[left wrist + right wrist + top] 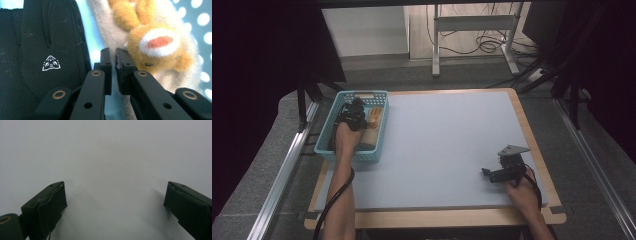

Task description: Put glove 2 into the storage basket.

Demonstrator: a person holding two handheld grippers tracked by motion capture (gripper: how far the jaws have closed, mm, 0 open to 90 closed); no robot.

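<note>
My left gripper (pixel 355 111) reaches into a light blue perforated basket (pixel 328 131) at the table's left edge. Seen along its jaws, the left gripper (pixel 113 53) is shut, with only a thin slit between the jaws. Its tips sit between a black glove (pixel 47 45) with a white logo and an orange plush toy (pixel 155 42) lying on beige cloth (pixel 110 27). Nothing is clearly pinched. My right gripper (pixel 486 176) rests near the table's front right, and the right gripper (pixel 115 195) stands open over bare grey surface.
A grey mat (pixel 442 140) covers the wooden table (pixel 532 145). The basket's walls close in around the left gripper. Beyond the table stand a white desk frame (pixel 472 30) with cables and dark stands at both sides.
</note>
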